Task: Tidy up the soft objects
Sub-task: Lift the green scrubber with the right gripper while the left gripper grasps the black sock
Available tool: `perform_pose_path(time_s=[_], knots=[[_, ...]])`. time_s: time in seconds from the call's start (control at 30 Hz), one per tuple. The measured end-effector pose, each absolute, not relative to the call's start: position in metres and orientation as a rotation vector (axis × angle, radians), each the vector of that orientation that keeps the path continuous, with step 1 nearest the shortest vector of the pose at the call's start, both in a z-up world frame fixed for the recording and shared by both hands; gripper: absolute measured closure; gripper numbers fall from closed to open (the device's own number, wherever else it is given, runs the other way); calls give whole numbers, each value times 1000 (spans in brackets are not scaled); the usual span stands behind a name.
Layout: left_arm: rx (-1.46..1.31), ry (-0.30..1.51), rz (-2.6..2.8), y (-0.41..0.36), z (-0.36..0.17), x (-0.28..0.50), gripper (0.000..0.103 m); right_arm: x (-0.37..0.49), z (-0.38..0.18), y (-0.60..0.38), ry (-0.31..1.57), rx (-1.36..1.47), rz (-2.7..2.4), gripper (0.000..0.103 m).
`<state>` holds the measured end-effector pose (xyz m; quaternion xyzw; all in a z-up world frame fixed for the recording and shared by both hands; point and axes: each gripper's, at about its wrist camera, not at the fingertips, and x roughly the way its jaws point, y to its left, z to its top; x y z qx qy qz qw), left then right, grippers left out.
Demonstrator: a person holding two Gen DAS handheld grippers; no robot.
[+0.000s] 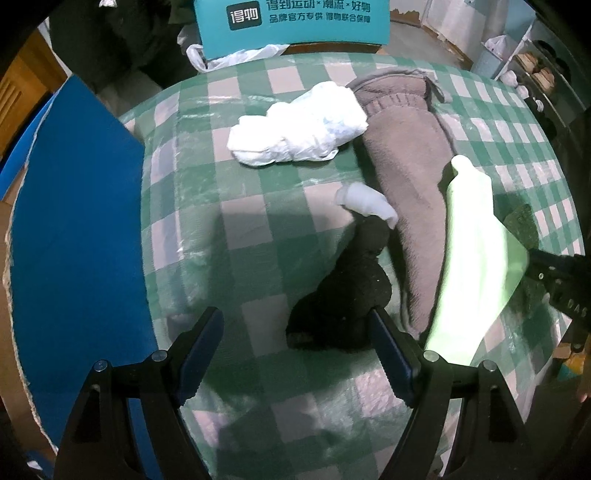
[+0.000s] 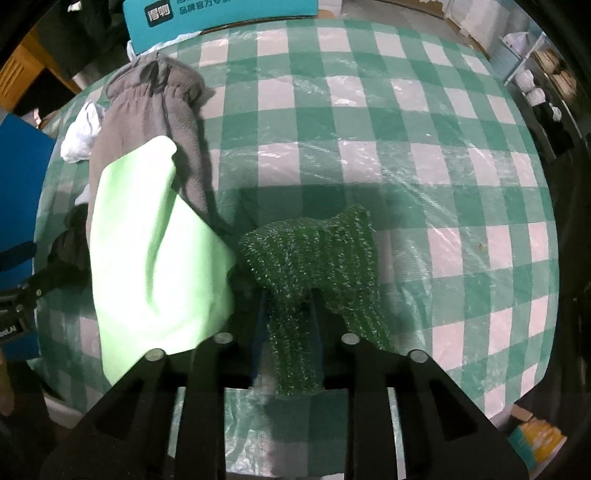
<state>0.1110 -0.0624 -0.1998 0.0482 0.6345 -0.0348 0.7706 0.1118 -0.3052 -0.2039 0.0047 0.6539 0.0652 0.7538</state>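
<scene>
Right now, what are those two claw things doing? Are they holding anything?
Left gripper: open, empty, above a black sock.
Right gripper: closed on a dark green knitted sock.

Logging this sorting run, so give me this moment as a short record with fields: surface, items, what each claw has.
surface: table under a green checked cloth
left claw: open, holding nothing, above a black sock
right claw: shut on a dark green knitted sock
grey fleece garment: laid out flat, elastic waistband at the far end
light green cloth: lying across the near part of the grey garment
crumpled white item: beside the grey garment
small white piece: just beyond the black sock
teal box: beyond the far edge
</scene>
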Motion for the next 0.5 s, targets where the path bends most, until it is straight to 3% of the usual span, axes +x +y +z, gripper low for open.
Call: perform_pose_path(time_s=[0.07,0.23,0.37,0.5], knots=[[111,1374,-64,-61,-197,110,21,113,-201,-310,1425,25,137,58],[118,1356,-54,-61,-188,108,21,118,-190,-331,1388,44,106,41],[108,1335,-70,-66,-179,105,21,119,-188,-343,1387,74,88,39],[108,1322,-97,-74,-177,108,14,110,-196,-337,1401,37,118,39]])
